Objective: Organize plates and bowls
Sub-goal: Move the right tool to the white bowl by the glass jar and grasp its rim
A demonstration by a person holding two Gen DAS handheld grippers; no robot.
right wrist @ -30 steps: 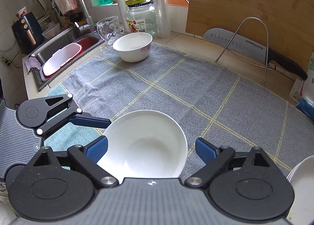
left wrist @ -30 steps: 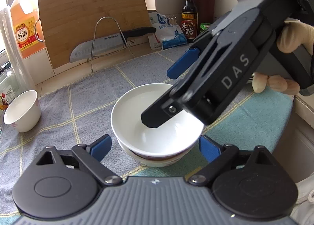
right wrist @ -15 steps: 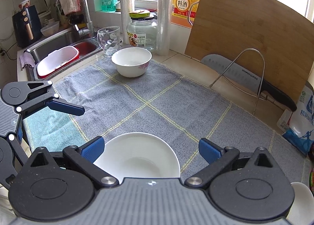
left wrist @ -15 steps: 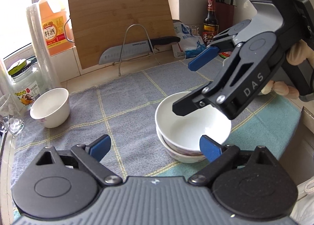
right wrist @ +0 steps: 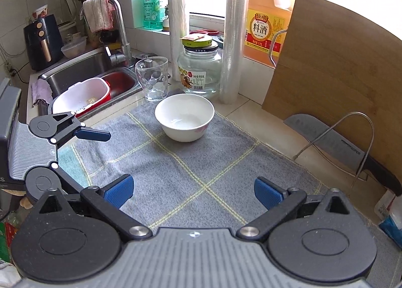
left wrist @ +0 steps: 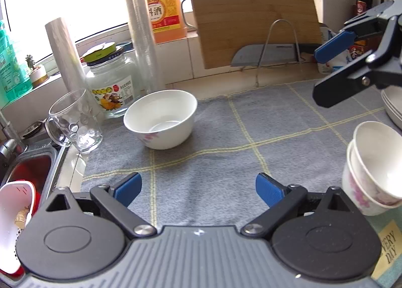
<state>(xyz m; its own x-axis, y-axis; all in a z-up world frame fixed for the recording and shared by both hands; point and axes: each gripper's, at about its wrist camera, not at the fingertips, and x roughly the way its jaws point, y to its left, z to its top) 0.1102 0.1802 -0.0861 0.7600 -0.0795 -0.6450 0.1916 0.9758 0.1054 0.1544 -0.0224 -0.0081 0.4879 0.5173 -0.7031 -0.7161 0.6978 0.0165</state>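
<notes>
Both tools have pulled back from the two nested white floral bowls (left wrist: 371, 175), now sitting stacked at the near right edge of the grey checked cloth (left wrist: 226, 162); that pair looks finished. The left hand-held gripper (left wrist: 198, 188) and right hand-held gripper (right wrist: 193, 191) are both spread wide and empty, turned toward the lone white floral bowl (right wrist: 184, 117) at the cloth's far left, likely next to join the stack. More white dishes (left wrist: 393, 107) sit far right. Beyond, the bench carries a bamboo cutting board (right wrist: 334, 66), glass jar (right wrist: 199, 72) and glass mug (right wrist: 152, 78), with the steel sink (right wrist: 83, 72) left.
</notes>
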